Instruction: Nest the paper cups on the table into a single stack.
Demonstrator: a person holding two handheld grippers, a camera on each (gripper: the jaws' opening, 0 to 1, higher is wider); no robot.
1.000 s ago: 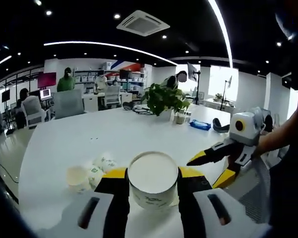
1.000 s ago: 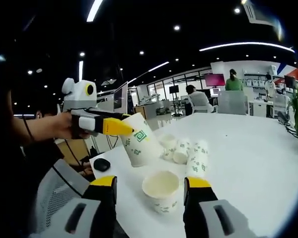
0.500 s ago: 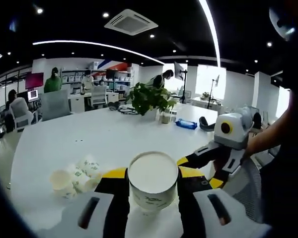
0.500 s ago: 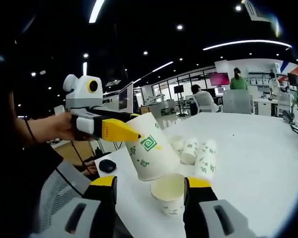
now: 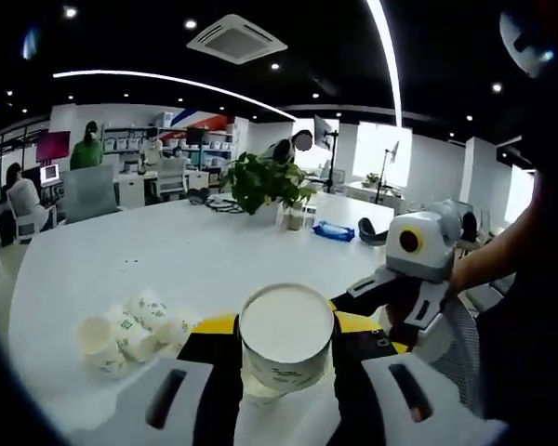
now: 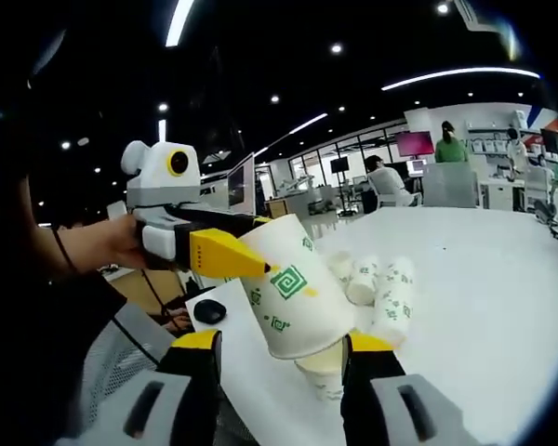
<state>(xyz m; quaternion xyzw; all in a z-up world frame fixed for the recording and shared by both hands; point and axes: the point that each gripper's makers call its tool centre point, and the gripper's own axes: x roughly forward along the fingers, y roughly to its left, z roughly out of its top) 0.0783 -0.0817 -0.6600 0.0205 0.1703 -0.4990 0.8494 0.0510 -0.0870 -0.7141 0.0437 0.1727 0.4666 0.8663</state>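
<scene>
From the left gripper view I look straight down into the mouth of the held cup (image 5: 286,334): its white rim sits between my left gripper (image 5: 286,346) jaws, which are clenched on its sides. The right gripper view gives me the same cup from outside (image 6: 298,288), tilted, its green pattern showing, pinched near the rim by the left gripper (image 6: 225,255) that reaches in from the left with a hand (image 6: 121,243) behind it.

In the right gripper view the held cup's base hangs just above a second, upright cup (image 6: 327,367) standing on the white tabletop (image 6: 484,307). That standing cup sits between the jaws of my right gripper (image 6: 281,346); the jaws are spread wide either side of it, and I cannot tell whether they touch it. The left gripper view shows this cup only as a sliver of paper peeking out under the held one, too little to judge.

Ahead of the right gripper, beyond the standing cup, a cluster of loose cups (image 6: 377,283) lies on its side on the tabletop. In the left gripper view those same loose cups (image 5: 126,330) lie to the left of my jaws, and the right gripper (image 5: 391,299) comes in from the right, close beside the held cup. A potted plant (image 5: 265,184) stands far ahead on the tabletop (image 5: 167,251).
</scene>
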